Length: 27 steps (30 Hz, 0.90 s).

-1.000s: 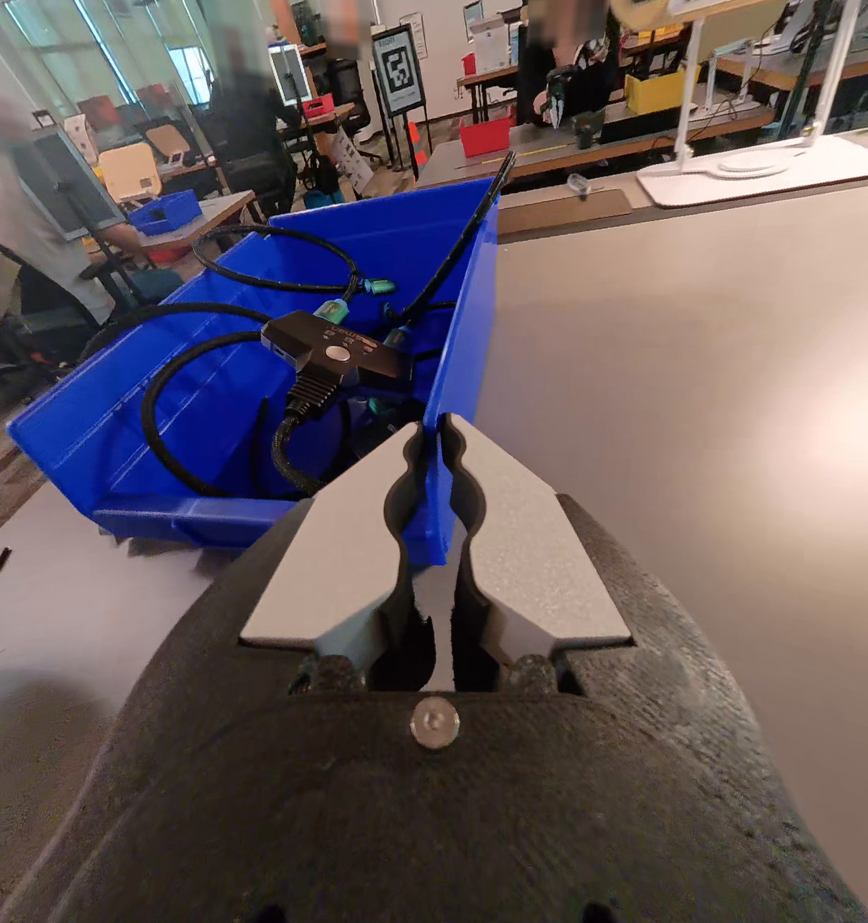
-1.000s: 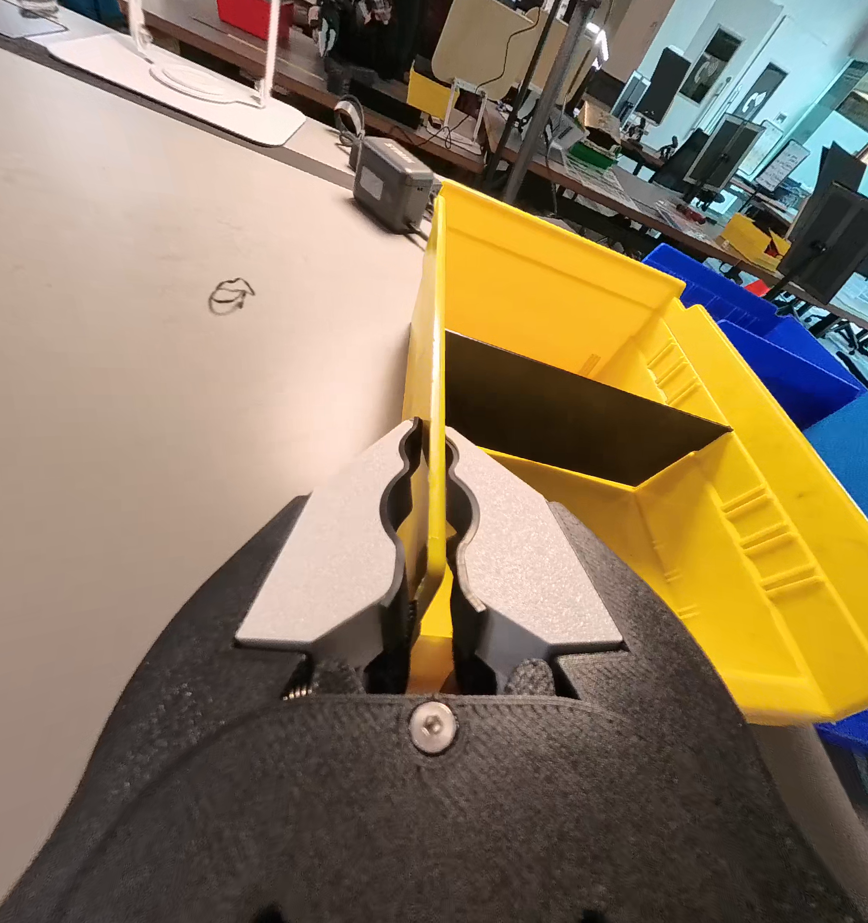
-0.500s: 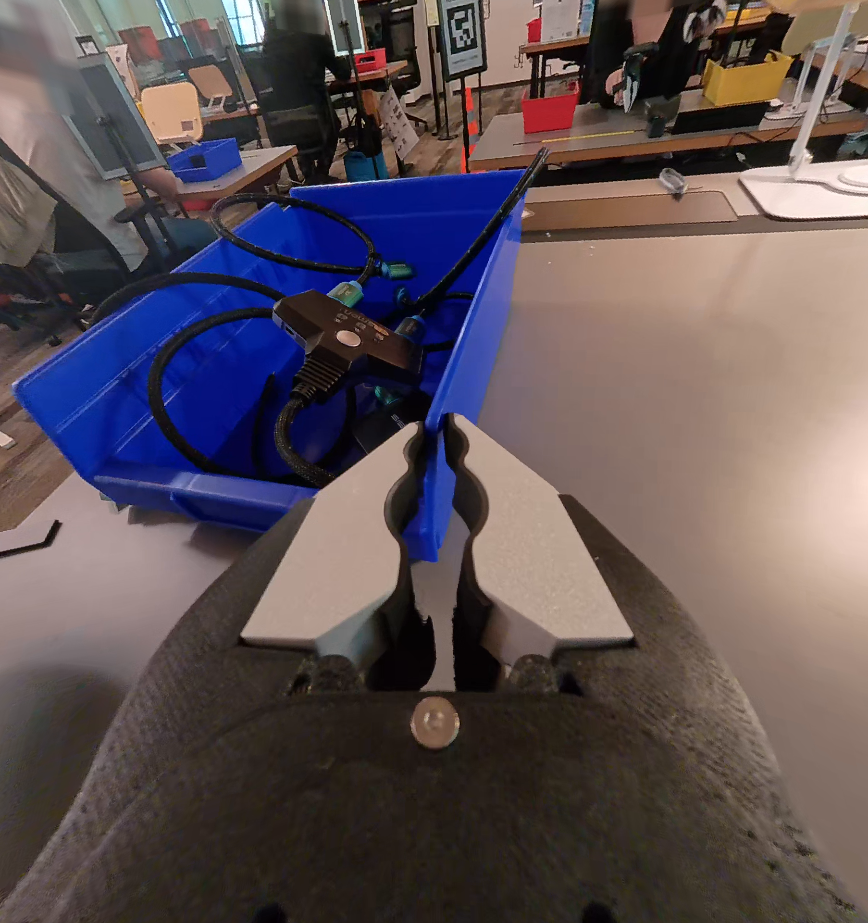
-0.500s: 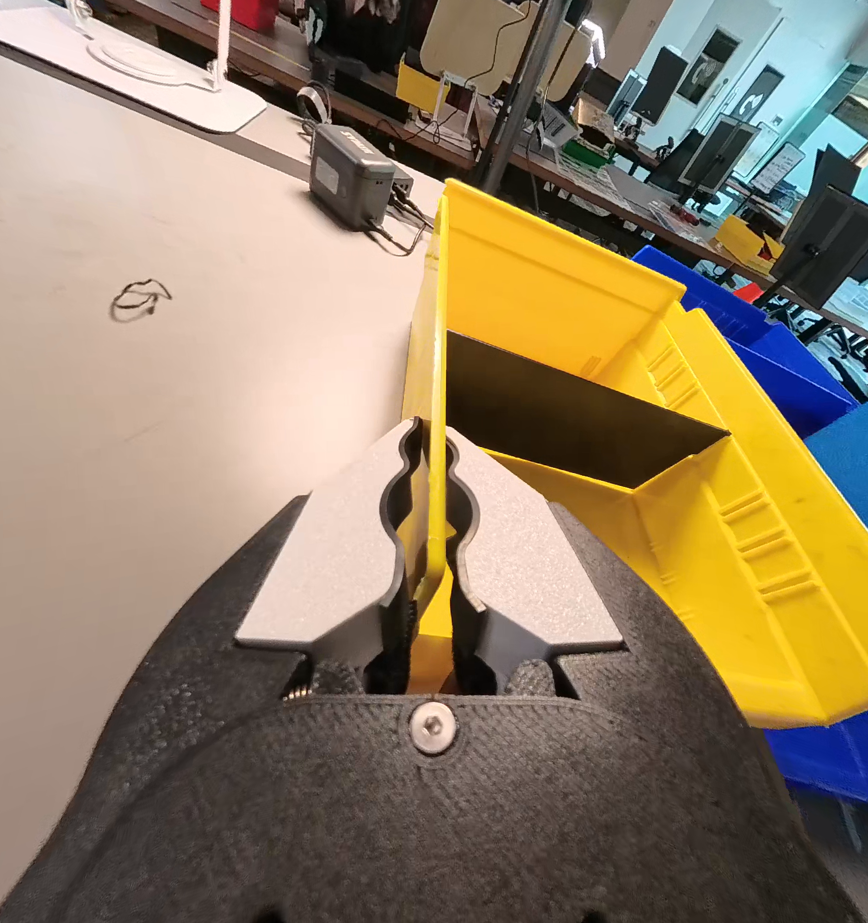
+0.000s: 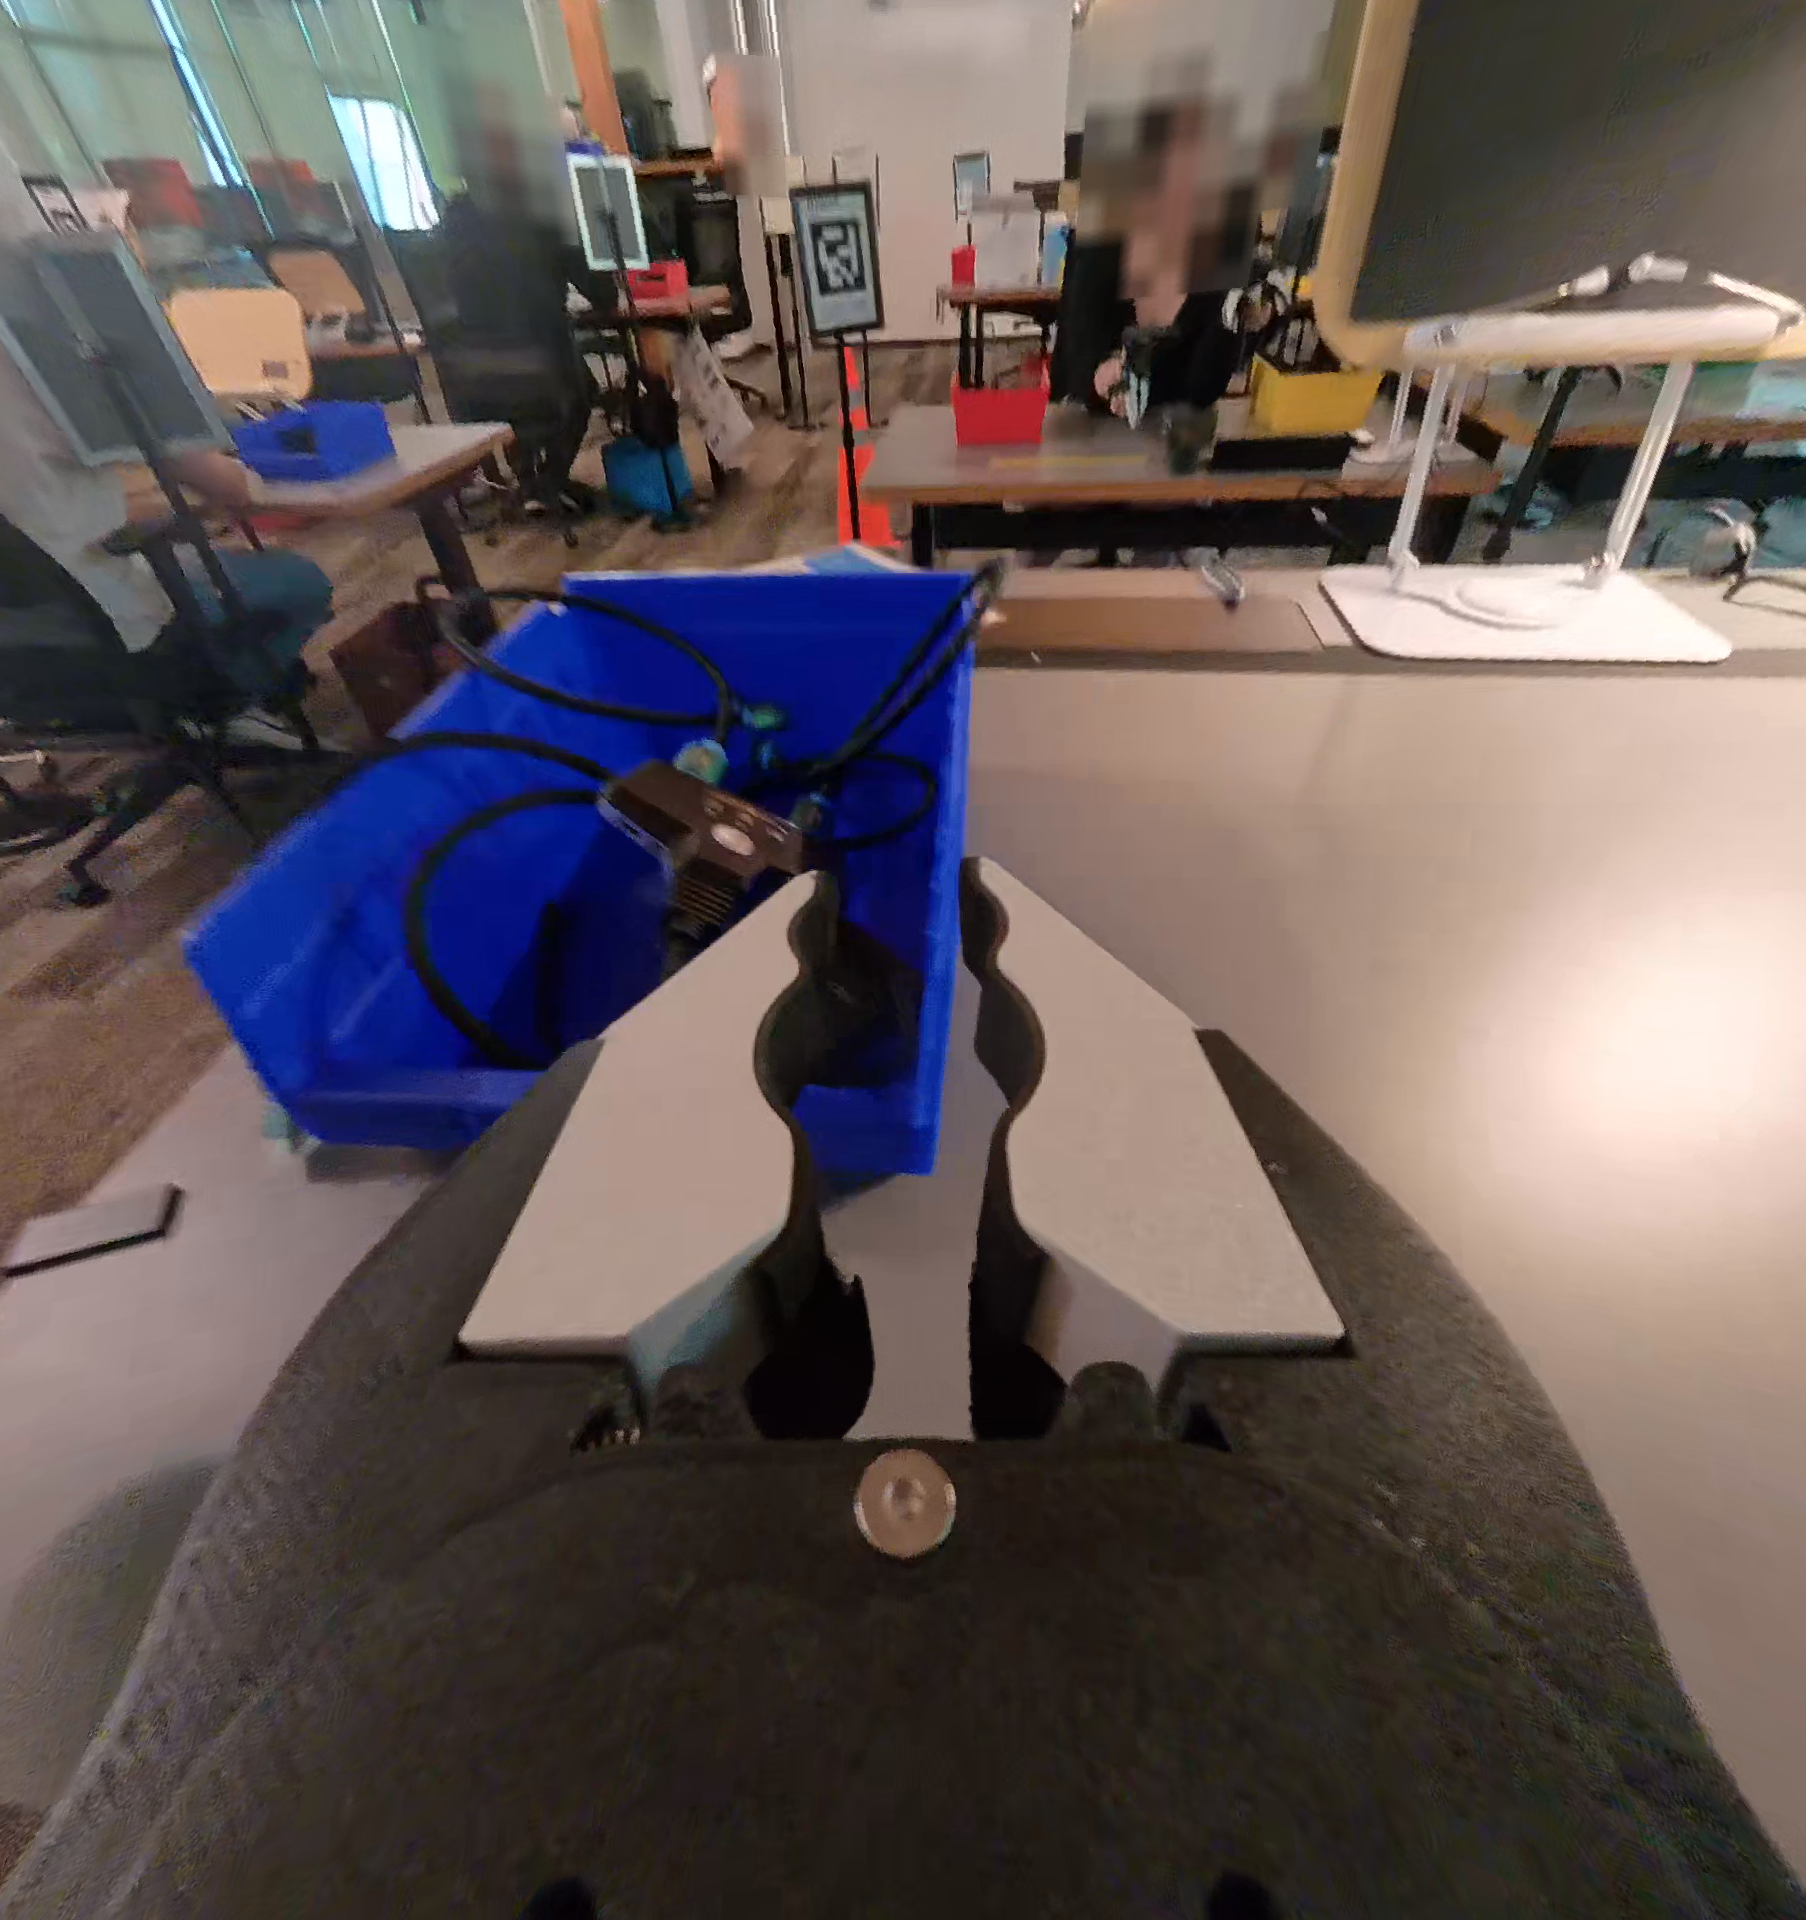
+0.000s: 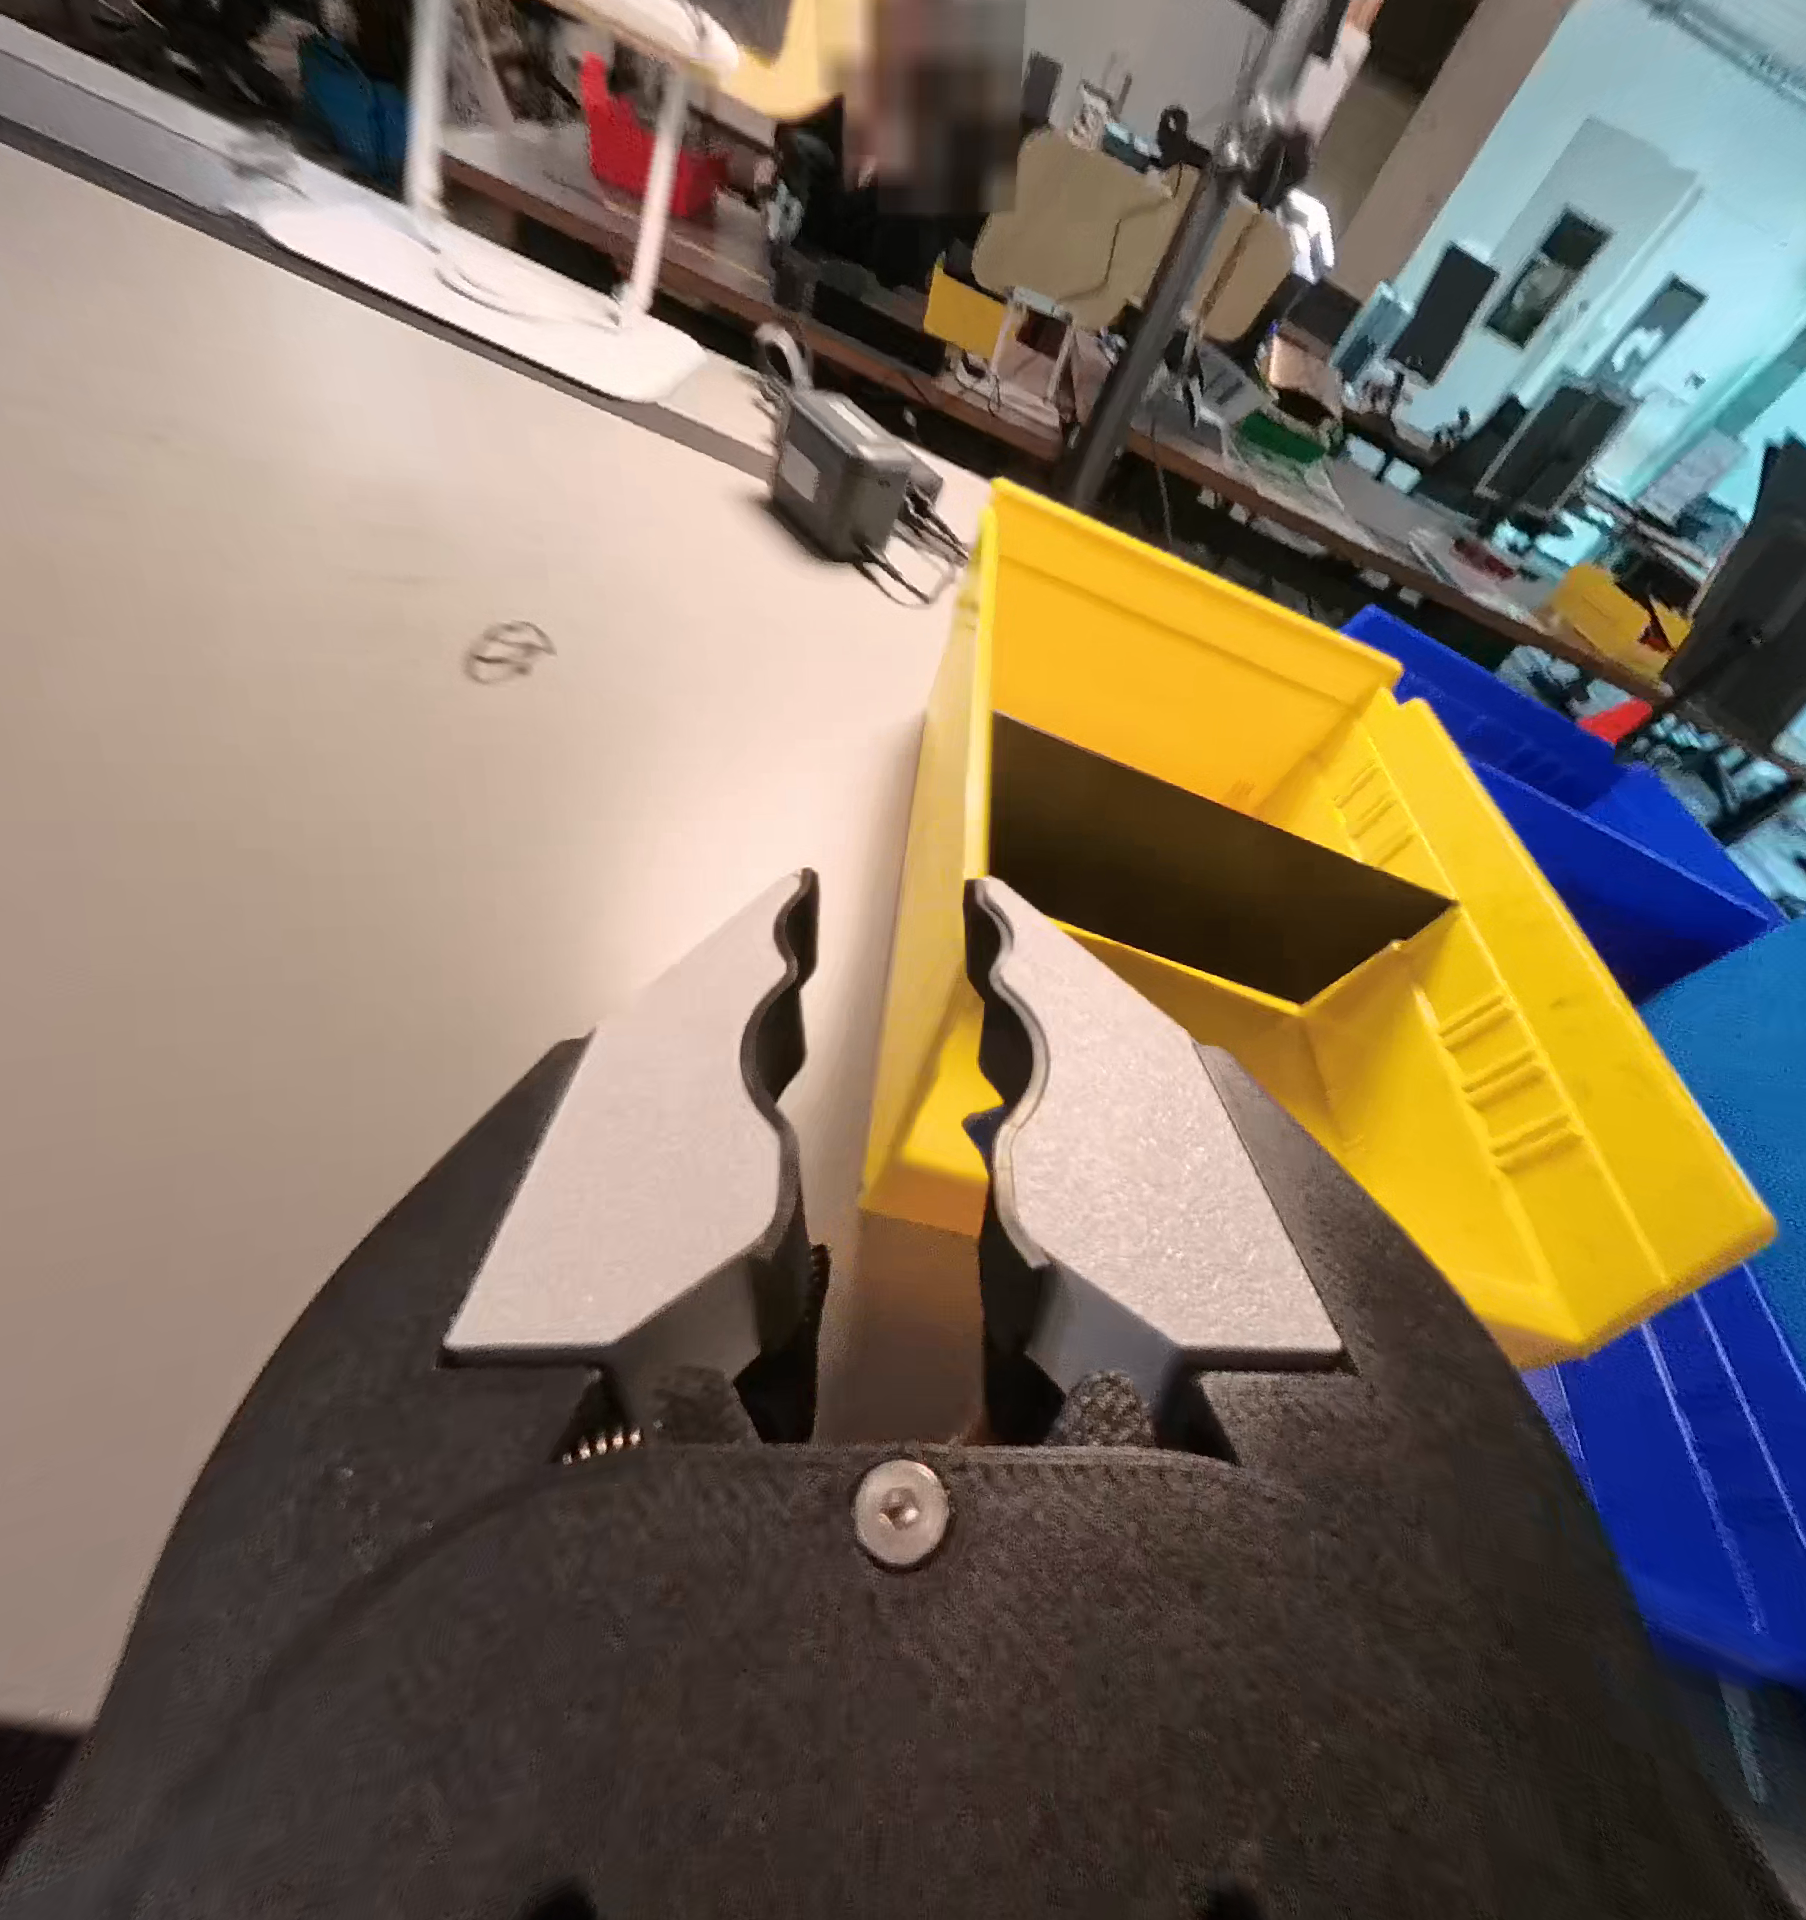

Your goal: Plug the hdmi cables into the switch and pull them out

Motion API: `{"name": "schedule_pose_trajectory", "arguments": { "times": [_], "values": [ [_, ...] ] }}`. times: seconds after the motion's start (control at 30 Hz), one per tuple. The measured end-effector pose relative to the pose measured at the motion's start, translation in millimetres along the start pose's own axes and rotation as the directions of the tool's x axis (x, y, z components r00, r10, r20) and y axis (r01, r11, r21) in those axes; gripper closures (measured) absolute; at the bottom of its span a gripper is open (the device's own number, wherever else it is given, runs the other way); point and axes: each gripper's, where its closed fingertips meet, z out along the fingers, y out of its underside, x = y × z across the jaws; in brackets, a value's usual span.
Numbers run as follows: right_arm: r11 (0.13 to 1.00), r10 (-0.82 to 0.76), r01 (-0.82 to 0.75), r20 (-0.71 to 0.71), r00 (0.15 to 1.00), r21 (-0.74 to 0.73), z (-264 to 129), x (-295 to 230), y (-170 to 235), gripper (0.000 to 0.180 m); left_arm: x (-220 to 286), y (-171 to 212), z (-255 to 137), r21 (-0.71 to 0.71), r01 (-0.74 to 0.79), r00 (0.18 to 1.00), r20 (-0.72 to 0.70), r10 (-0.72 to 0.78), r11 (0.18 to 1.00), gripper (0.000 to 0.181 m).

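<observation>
In the left wrist view a blue bin (image 5: 587,966) sits at the table's left edge. It holds a black HDMI switch (image 5: 707,826) and black HDMI cables (image 5: 421,914) with green-ended plugs (image 5: 701,762). My left gripper (image 5: 891,878) is open and empty, and the bin's right wall stands between its jaws. In the right wrist view a yellow bin (image 6: 1501,1091) with a black divider (image 6: 1179,862) holds nothing that I can see. My right gripper (image 6: 888,883) is open and empty, with the bin's left wall between its jaws.
A white lamp base (image 5: 1522,613) stands at the table's far edge. A grey power adapter (image 6: 847,483) lies behind the yellow bin, and a pen scribble (image 6: 509,652) marks the tabletop. Blue bins (image 6: 1657,883) sit right of the yellow one. People work at benches beyond. The tips of one gripper are about 70 cm away from the tips of the other.
Both grippers were shut on the bin walls and have opened and let go. Both have drawn back a little, so the bins look farther off.
</observation>
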Motion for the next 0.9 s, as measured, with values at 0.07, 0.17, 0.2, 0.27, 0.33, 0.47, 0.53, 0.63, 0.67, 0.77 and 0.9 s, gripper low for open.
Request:
{"name": "schedule_pose_trajectory", "arguments": {
  "times": [0.07,0.17,0.2,0.27,0.33,0.47,0.53,0.63,0.67,0.77,0.9],
  "values": [
    [0.999,-0.018,0.015,0.08,0.997,0.041,-7,-24,-15,0.151,-18,-11,1,-0.021,-0.015,1.0,0.026,0.015,1.0,0.149],
    [0.997,-0.042,0.027,0.22,0.975,0.072,2,-68,-33,0.151,-38,-1,34,-0.188,0.015,1.0,-0.004,-0.016,0.982,0.133],
    [0.997,-0.047,0.03,0.26,0.964,0.07,9,-83,-36,0.151,-40,7,49,-0.257,0.047,0.998,-0.039,-0.059,0.965,0.127],
    [0.996,-0.078,0.062,0.313,0.946,0.061,25,-108,-38,0.151,-41,19,79,-0.367,0.141,0.977,-0.099,-0.189,0.919,0.123],
    [0.995,-0.098,0.09,0.349,0.932,0.041,40,-129,-35,0.151,-50,31,105,-0.449,0.201,0.96,-0.086,-0.267,0.87,0.121],
    [0.997,-0.068,0.072,0.415,0.907,0.005,54,-157,-26,0.151,-74,50,132,-0.549,0.277,0.943,-0.001,-0.332,0.789,0.117],
    [0.999,-0.046,0.054,0.437,0.898,-0.006,56,-165,-20,0.151,-79,57,141,-0.581,0.3,0.931,0.007,-0.364,0.756,0.116],
    [0.998,-0.032,0.055,0.451,0.892,-0.037,58,-168,-8,0.152,-66,67,150,-0.645,0.349,0.869,-0.048,-0.492,0.68,0.115],
    [0.997,-0.043,0.065,0.444,0.895,-0.034,58,-167,-7,0.151,-62,70,153,-0.662,0.36,0.85,-0.058,-0.524,0.658,0.115],
    [0.996,-0.05,0.077,0.456,0.888,-0.042,56,-166,-4,0.152,-58,81,159,-0.686,0.382,0.811,-0.072,-0.581,0.619,0.135],
    [0.993,-0.08,0.11,0.442,0.893,-0.041,54,-162,1,0.151,-56,70,159,-0.631,0.456,0.728,-0.142,-0.671,0.628,0.154]
  ]
}}
